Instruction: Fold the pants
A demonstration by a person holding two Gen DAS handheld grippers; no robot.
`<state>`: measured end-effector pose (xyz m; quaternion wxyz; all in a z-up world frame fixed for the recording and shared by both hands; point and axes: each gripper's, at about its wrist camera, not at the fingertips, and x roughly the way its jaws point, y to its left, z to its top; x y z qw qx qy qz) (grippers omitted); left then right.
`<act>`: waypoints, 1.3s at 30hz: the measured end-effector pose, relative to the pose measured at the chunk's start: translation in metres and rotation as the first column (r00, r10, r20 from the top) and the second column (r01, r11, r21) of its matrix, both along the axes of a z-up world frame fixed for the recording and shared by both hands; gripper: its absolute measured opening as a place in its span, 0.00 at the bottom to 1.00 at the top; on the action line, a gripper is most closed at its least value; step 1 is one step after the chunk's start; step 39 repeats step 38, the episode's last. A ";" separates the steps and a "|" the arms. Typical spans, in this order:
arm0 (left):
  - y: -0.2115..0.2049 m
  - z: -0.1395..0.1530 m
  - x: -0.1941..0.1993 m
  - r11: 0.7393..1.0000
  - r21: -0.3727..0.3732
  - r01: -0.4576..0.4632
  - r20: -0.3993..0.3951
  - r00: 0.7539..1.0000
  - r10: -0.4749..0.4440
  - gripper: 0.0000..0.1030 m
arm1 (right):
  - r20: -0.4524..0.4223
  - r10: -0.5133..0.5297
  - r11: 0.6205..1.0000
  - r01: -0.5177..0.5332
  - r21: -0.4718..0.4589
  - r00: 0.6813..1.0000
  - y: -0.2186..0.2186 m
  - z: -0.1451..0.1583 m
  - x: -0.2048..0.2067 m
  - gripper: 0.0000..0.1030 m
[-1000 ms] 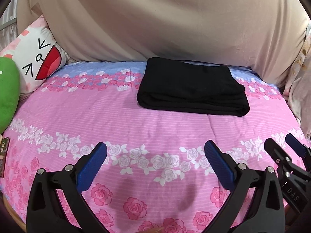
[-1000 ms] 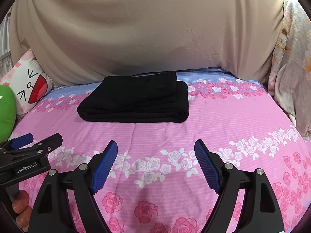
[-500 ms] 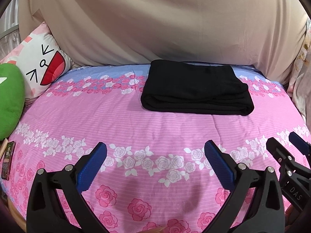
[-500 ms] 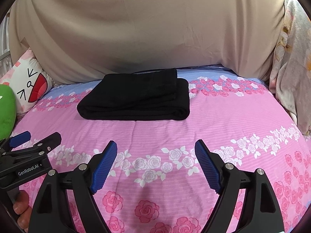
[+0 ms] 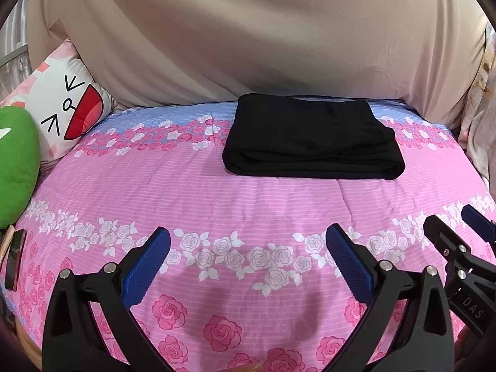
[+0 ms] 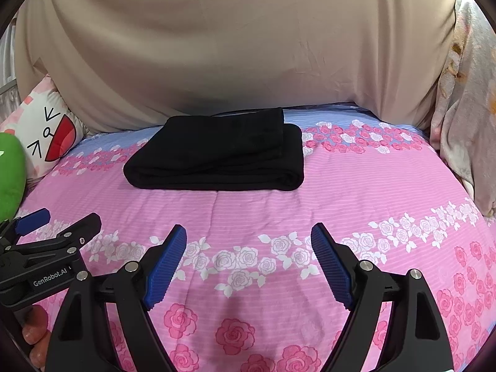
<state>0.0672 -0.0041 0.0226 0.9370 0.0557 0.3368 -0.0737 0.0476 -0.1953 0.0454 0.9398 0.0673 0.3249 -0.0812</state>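
Observation:
The black pants (image 5: 313, 138) lie folded in a neat rectangle at the far side of the pink rose bedspread (image 5: 217, 198), near the beige sheet at the back. They also show in the right wrist view (image 6: 223, 155). My left gripper (image 5: 248, 248) is open and empty, low over the bedspread and well short of the pants. My right gripper (image 6: 249, 243) is open and empty too, beside the left one. Each gripper appears at the edge of the other's view: the right gripper (image 5: 458, 232) and the left gripper (image 6: 59, 220).
A cartoon-face pillow (image 5: 65, 108) and a green plush (image 5: 15, 167) sit at the left. A phone (image 5: 14, 259) lies at the bed's left edge. A beige sheet (image 5: 248, 31) covers the back. Floral fabric (image 6: 465, 108) hangs at the right.
Both grippers have drawn back slightly and tilted up, so the pants sit a little lower and more centred in view. The pants have not moved. Both grippers stay open.

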 end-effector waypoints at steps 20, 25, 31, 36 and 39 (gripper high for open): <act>0.001 -0.005 0.005 1.000 -0.001 0.008 -0.023 1.000 -0.008 0.95 | -0.004 0.009 1.000 -0.009 -0.001 1.000 0.001 -0.002 0.000 0.78; 0.001 -0.007 0.005 0.999 -0.044 0.024 -0.021 0.999 -0.025 0.95 | -0.011 0.011 1.000 -0.011 0.001 1.000 -0.001 -0.004 0.000 0.78; -0.001 -0.016 0.007 1.000 -0.001 0.004 -0.034 0.999 -0.004 0.95 | -0.033 0.010 1.000 -0.010 0.002 0.999 -0.003 -0.011 -0.003 0.78; 0.000 -0.028 0.010 1.000 0.017 0.012 -0.096 0.995 -0.010 0.95 | -0.054 0.007 1.000 -0.007 0.005 0.999 -0.004 -0.017 -0.005 0.79; 0.002 -0.032 0.010 1.000 0.007 0.013 -0.118 0.993 -0.012 0.95 | -0.060 0.008 1.000 -0.007 0.006 0.998 -0.004 -0.019 -0.005 0.81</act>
